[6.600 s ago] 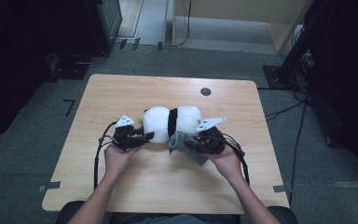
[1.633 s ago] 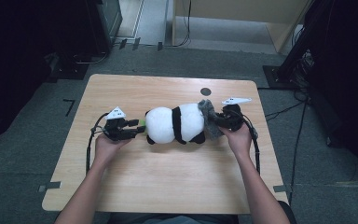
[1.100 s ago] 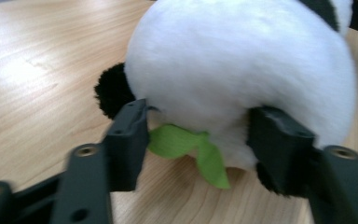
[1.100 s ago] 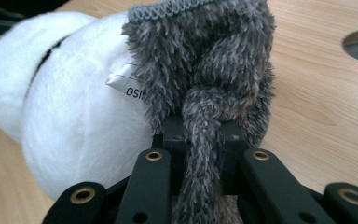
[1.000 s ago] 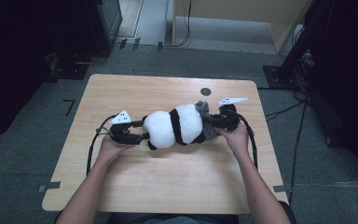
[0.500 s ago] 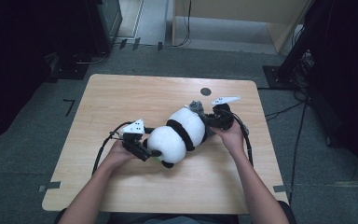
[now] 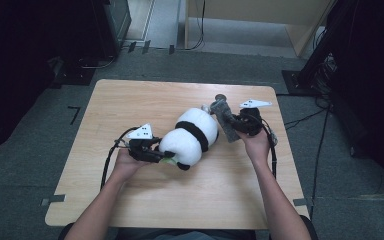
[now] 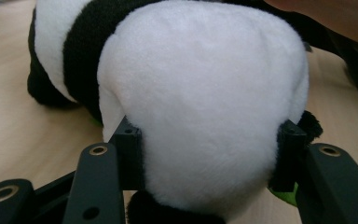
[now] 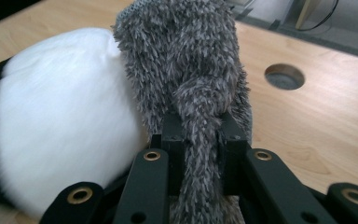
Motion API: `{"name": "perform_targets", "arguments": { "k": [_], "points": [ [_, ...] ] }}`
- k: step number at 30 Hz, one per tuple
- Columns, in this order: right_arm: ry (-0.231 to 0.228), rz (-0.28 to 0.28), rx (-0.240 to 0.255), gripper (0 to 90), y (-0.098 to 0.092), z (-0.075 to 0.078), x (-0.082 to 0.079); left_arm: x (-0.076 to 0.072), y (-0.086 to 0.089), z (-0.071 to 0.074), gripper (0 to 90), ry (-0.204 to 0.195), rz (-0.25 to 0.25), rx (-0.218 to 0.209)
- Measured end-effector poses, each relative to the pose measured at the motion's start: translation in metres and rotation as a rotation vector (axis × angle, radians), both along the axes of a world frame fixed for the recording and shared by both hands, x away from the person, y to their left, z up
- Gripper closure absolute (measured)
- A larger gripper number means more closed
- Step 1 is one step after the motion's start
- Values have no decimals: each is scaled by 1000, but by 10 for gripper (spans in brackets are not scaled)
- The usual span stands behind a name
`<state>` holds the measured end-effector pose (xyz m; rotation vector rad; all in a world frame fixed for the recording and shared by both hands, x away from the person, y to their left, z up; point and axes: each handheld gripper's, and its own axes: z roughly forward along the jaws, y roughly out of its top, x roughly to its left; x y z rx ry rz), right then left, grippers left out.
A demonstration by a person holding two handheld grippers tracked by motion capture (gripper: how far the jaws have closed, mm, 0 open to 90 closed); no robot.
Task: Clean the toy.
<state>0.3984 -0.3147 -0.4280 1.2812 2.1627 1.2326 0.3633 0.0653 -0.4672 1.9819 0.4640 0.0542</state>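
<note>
A plush panda (image 7: 190, 136), white with a black band, lies slantwise on the middle of the wooden table (image 7: 130, 100). My left gripper (image 7: 165, 154) is at its near white end. In the left gripper view the jaws have just been closing, and the pads (image 8: 128, 140) now press into the white plush (image 8: 205, 93) from both sides. At the panda's far end my right gripper (image 7: 232, 125) is shut on a grey fuzzy cloth (image 7: 222, 115). That grey cloth (image 9: 186, 60) sticks up between the right gripper (image 9: 199, 126) jaws, against the panda's white side (image 9: 65, 135).
A round hole (image 7: 220, 97) sits in the tabletop just behind the grey cloth, also seen as a hole (image 9: 284, 77) to the right of the jaws. A green scrap (image 8: 282, 192) peeks from under the panda. Cables trail from both grippers. Dark equipment stands on the floor around the table.
The panda has swung from lying across the table to a slant, its white end nearer the front. My left gripper moved right and closed on that end. The right gripper barely shifted.
</note>
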Motion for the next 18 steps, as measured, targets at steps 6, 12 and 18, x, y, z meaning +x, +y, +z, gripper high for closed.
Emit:
{"name": "perform_targets", "arguments": {
  "k": [6,12,18],
  "points": [
    [-18,36,57,778,4,14,-11,3,5,6,443,34,119,-21],
    [-14,138,106,777,29,26,-24,2,4,10,437,62,201,-20],
    [-24,247,107,771,61,36,-40,-1,0,15,431,54,276,-12]
  ]
}}
